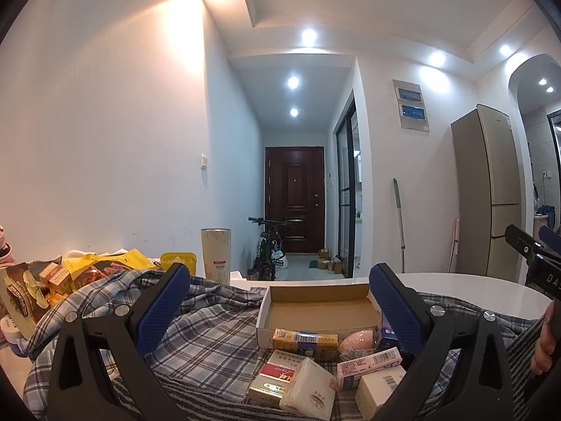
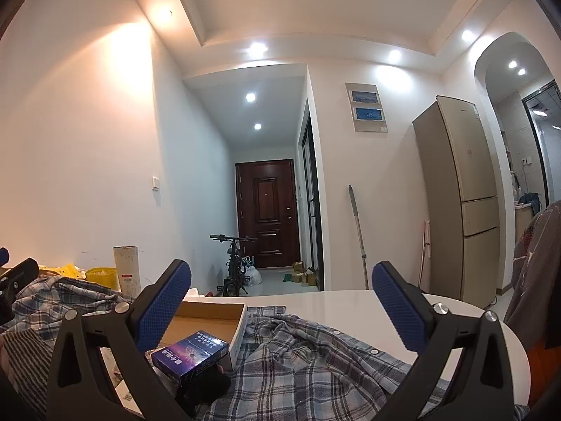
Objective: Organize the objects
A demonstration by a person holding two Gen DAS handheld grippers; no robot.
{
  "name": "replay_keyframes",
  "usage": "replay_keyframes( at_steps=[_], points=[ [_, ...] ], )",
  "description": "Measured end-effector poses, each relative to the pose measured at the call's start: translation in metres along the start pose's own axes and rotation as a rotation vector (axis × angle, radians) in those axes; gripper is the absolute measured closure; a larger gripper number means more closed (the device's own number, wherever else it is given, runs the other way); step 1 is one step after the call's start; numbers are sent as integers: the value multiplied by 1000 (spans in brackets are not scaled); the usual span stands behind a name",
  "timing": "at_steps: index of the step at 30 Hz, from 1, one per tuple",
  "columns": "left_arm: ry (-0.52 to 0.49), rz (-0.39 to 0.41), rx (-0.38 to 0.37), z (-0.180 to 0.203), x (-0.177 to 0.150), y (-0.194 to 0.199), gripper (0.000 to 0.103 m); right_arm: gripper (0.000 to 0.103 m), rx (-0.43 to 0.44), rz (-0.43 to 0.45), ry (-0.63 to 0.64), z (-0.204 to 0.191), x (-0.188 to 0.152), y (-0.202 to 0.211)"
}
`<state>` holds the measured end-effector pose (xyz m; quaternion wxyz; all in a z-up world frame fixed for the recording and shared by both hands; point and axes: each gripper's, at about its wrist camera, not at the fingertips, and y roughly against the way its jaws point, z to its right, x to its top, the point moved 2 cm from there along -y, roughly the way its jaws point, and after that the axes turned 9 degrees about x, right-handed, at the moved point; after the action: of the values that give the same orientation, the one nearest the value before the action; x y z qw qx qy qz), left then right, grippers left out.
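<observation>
Tongs, both sets, spread wide with nothing between the blue pads. Left tongs (image 1: pixel 280 301) frame the lower centre of the left wrist view, over an open cardboard box (image 1: pixel 320 310) lying on a plaid shirt (image 1: pixel 210 336). Small packets sit at the box's near edge: yellow bar (image 1: pixel 304 341), pink packet (image 1: pixel 368 363), white soap (image 1: pixel 308 391), red-and-white pack (image 1: pixel 278 372). Right tongs (image 2: pixel 282 303) occupy the lower centre of the right wrist view, over the shirt on the white desk (image 2: pixel 350 301). Blue box (image 2: pixel 191 354) rests at lower left, against the cardboard box's corner. Tall cream tumbler (image 1: pixel 216 254) stands behind, centre left.
</observation>
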<state>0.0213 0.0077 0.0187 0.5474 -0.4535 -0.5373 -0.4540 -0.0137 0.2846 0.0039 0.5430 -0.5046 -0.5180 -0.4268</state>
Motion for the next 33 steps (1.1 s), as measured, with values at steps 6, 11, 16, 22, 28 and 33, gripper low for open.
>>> replay_keyframes(
  at_steps=[6, 11, 16, 22, 28, 33],
  points=[
    [19, -5, 1, -3, -1, -2, 0, 0, 67, -79, -54, -8, 6, -3],
    [19, 0, 3, -2, 0, -1, 0, 0, 53, -163, -4, -22, -6, -18],
    [23, 8, 4, -4, -1, -1, 0, 0, 49, -203, -17, -20, -13, -27],
    [24, 7, 4, -4, -1, -1, 0, 0, 33, -233, -42, -15, -17, -34],
    [32, 7, 16, -7, 0, -1, 0, 0, 86, -263, -46, -19, -5, -37],
    [-21, -59, -24, -2, 21, -2, 0, 0, 125, -282, -67, -27, 22, -43]
  ],
)
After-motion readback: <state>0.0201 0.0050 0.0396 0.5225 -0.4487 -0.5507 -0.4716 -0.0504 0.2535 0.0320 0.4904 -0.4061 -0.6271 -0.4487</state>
